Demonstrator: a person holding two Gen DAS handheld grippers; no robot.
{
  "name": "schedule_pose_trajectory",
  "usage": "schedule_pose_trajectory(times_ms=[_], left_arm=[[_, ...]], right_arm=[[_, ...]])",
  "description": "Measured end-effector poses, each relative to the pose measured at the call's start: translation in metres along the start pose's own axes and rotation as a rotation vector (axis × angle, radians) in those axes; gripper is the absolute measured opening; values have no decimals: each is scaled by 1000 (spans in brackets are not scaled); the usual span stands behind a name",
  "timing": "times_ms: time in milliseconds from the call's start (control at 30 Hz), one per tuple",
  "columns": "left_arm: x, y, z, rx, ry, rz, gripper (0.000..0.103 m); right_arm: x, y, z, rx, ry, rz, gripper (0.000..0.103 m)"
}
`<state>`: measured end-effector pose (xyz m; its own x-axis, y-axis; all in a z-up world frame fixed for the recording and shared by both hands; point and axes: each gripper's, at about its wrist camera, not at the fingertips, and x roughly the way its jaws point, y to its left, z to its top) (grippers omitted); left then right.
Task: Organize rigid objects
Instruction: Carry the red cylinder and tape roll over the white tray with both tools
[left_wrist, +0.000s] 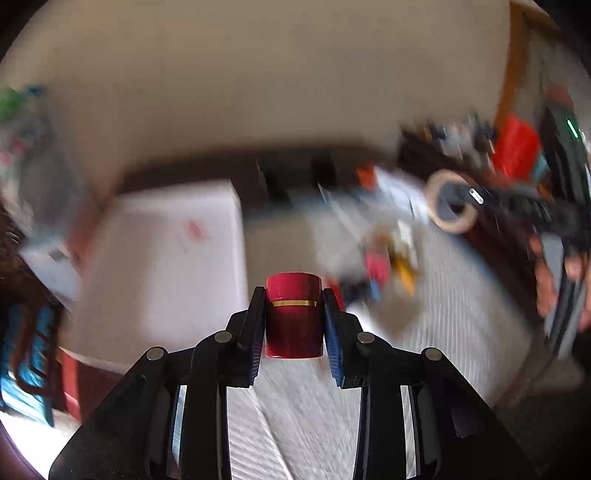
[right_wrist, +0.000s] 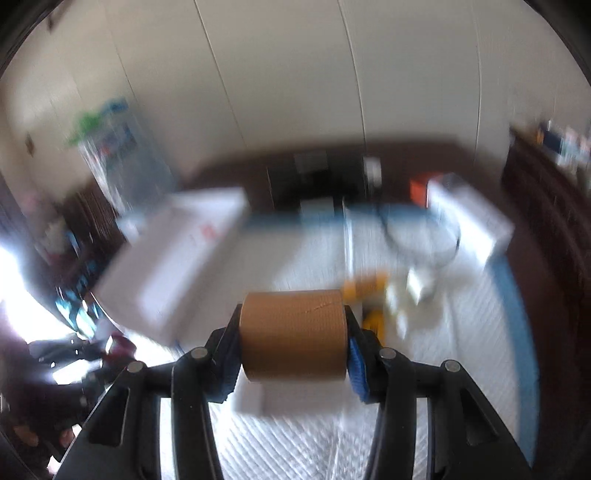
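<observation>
My left gripper (left_wrist: 294, 325) is shut on a small red cylinder with a gold band (left_wrist: 293, 317) and holds it above the white quilted cloth (left_wrist: 306, 417). My right gripper (right_wrist: 293, 341) is shut on a roll of brown tape (right_wrist: 293, 334), also held above the cloth (right_wrist: 291, 446). The right gripper with its tape roll (left_wrist: 448, 201) also shows at the right of the left wrist view. Both views are blurred by motion.
A large white box (left_wrist: 166, 254) (right_wrist: 173, 254) stands at the left on the cloth. A pile of small colourful items (left_wrist: 388, 266) (right_wrist: 373, 295) lies ahead. A clear round container (right_wrist: 424, 236) and a white box (right_wrist: 472, 218) are at the far right. Dark furniture lines the back.
</observation>
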<state>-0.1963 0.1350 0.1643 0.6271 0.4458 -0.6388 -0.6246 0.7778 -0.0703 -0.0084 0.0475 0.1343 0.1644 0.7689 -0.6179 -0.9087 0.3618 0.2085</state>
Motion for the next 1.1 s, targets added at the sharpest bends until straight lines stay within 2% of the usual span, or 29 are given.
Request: schedule_pose_trajectory(times_ms=[133,200,267,333,467,533,733,1100], left_arm=[[-74,21,64,-68,-223,132,28],[-110,31,81,-107,-321,170,28],[-129,37,84,-117,-373,239,28],[-135,44,76,-124,-372,290,28],[-114,68,57,-199,-272,294,28],[-115,79,48,-220,-253,292,28],[-117,88,40,-226,-245,316,28],[-114,113,34,-235,-229,324,28]], right_arm=[[-68,21,54,-13,-232,57,48],[-101,35,74,-23,-342,85,48],[-124,50,81,-52,-421,95,48],[-130,62,76,-78,-452,98,48],[-114,71,64,-52,-409,156,47],[-106,70,63,-33,-381,167,47],[-103,85,65,-40,-389,183,47],[-82,113,63,-63,-330,203,47]])
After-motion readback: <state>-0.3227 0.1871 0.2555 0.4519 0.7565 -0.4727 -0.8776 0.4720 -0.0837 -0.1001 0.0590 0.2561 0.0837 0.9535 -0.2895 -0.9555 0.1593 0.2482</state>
